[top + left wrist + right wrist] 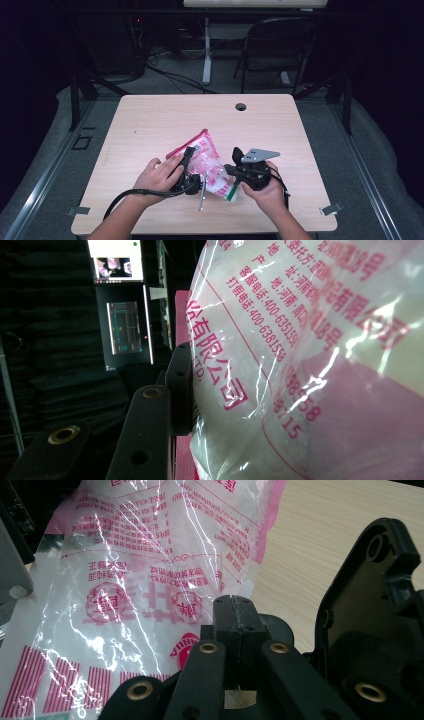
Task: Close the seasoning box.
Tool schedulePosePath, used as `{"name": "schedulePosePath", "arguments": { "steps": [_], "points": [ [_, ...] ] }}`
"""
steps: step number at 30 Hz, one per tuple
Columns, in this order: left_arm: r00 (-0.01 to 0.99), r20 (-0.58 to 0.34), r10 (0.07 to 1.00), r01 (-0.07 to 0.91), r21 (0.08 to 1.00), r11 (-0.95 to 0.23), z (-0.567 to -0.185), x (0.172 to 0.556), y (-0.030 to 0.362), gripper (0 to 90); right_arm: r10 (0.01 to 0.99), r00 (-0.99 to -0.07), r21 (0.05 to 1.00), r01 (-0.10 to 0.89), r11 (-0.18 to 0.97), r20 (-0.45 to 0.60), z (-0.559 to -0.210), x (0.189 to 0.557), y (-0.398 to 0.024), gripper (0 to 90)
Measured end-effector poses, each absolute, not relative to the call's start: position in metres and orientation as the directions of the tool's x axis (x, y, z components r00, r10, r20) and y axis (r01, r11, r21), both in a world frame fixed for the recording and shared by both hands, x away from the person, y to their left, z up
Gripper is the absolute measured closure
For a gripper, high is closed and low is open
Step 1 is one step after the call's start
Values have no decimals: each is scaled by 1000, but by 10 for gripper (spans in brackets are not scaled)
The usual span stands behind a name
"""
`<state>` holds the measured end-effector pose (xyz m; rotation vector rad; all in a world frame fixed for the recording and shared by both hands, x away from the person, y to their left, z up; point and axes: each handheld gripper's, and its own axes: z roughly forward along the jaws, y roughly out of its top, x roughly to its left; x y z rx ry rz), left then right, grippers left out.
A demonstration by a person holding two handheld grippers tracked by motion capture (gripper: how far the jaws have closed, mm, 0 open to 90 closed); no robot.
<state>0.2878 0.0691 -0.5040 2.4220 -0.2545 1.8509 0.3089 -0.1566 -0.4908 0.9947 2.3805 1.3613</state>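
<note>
A pink and white plastic bag [207, 160] with red print lies partly raised near the middle of the wooden table [150, 120]. My left gripper [194, 156] comes in from the bag's left. One of its fingers [179, 390] presses flat on the bag [300, 365]; the other is hidden behind it. My right gripper [229, 169] sits at the bag's right edge. Its jaws are shut pad to pad [234, 605], with the tips at the bag [150, 570]. Whether film is pinched between them I cannot tell.
A round cable hole [241, 106] sits near the table's far edge. A black folding chair [280, 45] and a desk leg [207, 50] stand on the floor beyond. Metal clips [330, 209] mark the front corners. Cables trail from both grippers.
</note>
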Motion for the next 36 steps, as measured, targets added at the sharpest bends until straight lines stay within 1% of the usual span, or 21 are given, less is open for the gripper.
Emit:
{"name": "schedulePosePath", "arguments": {
  "steps": [10,15,20,31,32,36],
  "points": [
    [227,970,-83,-198,-37,-979,-503,288,68,640,657,-743,830,443,340,127,-491,309,-157,900],
    [240,966,-91,-189,-45,-981,-501,287,68,645,658,-742,830,443,339,127,-490,309,-157,900],
    [222,970,-100,-198,-56,-979,-499,286,67,649,658,-742,830,442,339,127,-490,309,-157,900],
    [228,969,-100,-193,-56,-980,-497,286,67,653,660,-740,833,440,334,126,-489,309,-157,900],
    [213,972,-101,-198,-58,-978,-497,285,67,653,661,-740,834,440,334,126,-489,309,-157,900],
    [209,972,-105,-199,-62,-978,-495,286,67,655,661,-740,834,440,332,127,-489,309,-156,900]
  ]
}}
